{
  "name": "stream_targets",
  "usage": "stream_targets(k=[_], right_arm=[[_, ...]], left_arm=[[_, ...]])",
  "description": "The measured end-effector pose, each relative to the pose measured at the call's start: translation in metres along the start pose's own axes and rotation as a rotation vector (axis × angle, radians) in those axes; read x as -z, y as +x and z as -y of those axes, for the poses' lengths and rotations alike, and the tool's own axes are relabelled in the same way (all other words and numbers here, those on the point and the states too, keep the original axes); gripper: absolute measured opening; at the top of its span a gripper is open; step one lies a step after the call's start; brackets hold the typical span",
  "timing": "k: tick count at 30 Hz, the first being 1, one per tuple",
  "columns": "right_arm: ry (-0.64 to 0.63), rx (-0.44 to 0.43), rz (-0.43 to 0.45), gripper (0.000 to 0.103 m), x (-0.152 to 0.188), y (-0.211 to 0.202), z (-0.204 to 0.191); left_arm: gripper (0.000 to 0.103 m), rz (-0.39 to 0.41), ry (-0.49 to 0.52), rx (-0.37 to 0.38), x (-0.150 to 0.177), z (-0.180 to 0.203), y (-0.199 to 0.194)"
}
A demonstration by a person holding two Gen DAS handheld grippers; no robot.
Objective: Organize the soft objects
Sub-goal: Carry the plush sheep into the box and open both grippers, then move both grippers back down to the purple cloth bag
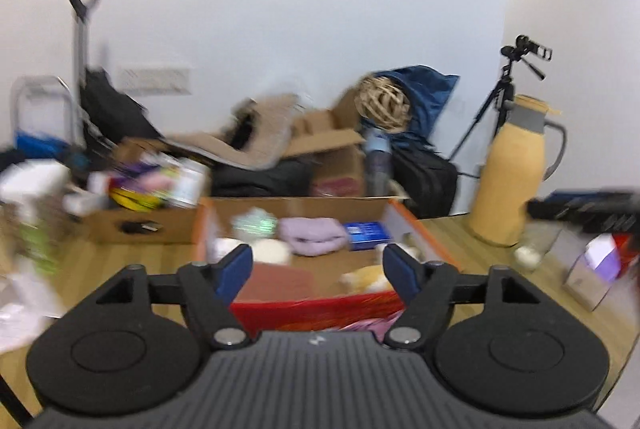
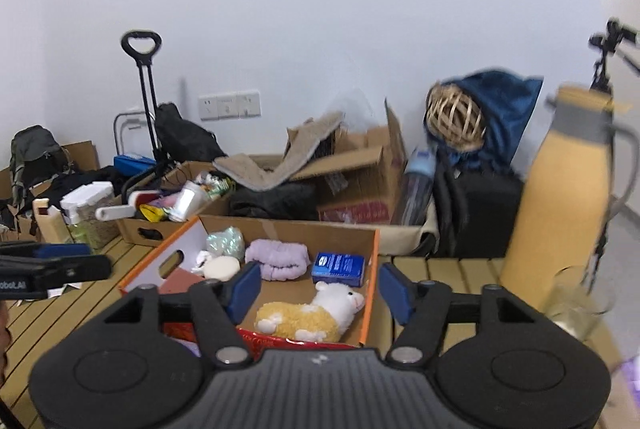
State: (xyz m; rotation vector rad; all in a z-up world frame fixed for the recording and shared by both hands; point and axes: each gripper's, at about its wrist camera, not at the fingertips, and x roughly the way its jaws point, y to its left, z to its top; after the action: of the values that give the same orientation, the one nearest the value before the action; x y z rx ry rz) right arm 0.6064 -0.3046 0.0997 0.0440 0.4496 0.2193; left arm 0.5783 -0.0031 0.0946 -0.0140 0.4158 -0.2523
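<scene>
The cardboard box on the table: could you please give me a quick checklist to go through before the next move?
1. Left gripper empty, fingers apart: ok.
2. Right gripper empty, fingers apart: ok.
3. Cardboard box open on top: ok.
4. Plush sheep lying inside the box: ok.
5. Purple cloth inside, beside the blue pack: ok.
6. More soft items left outside the box: cannot tell.

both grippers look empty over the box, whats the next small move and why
Probably lower the right gripper toward the plush sheep lying at the near end of the cardboard box. Its jaws stand open with nothing between them, as do the left gripper's, and the sheep is the nearest soft thing, lying clear of the lilac cloth.
</scene>
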Motion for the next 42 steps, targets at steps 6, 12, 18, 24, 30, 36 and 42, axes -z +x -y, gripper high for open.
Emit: stream_targets(k=[6, 12, 18, 24, 30, 36, 42], right_arm=[[-0.051, -0.002, 0.045, 0.079, 0.001, -0.075, -0.016], [-0.058, -0.028, 0.092, 0.084, 0.024, -0.142, -0.037], [-0.066, -0.058, 0.113, 0.088, 0.079, -0.201, -0.064], [-0.075, -0.063, 0.12, 0.088, 0.15, -0.26, -0.099], [-0.038, -0.145, 0.092, 0.089, 0.188, -0.29, -0.113], [0.031, -0.142, 0.084, 0.088, 0.191, -0.266, -0.107], [0.159, -0.168, -0.019, 0.08, 0.194, -0.185, -0.091]], left_arm=[[0.09, 0.062, 0.076, -0.084, 0.019, -0.006, -0.086], [0.098, 0.141, 0.107, -0.147, 0.05, -0.005, -0.162], [0.101, 0.192, 0.089, -0.197, 0.103, 0.002, -0.227], [0.102, 0.181, 0.02, -0.161, 0.155, 0.007, -0.274], [0.102, 0.159, -0.003, -0.147, 0.168, 0.005, -0.282], [0.102, 0.109, -0.051, -0.128, 0.171, 0.001, -0.241], [0.085, 0.02, -0.167, -0.042, 0.161, -0.006, -0.16]])
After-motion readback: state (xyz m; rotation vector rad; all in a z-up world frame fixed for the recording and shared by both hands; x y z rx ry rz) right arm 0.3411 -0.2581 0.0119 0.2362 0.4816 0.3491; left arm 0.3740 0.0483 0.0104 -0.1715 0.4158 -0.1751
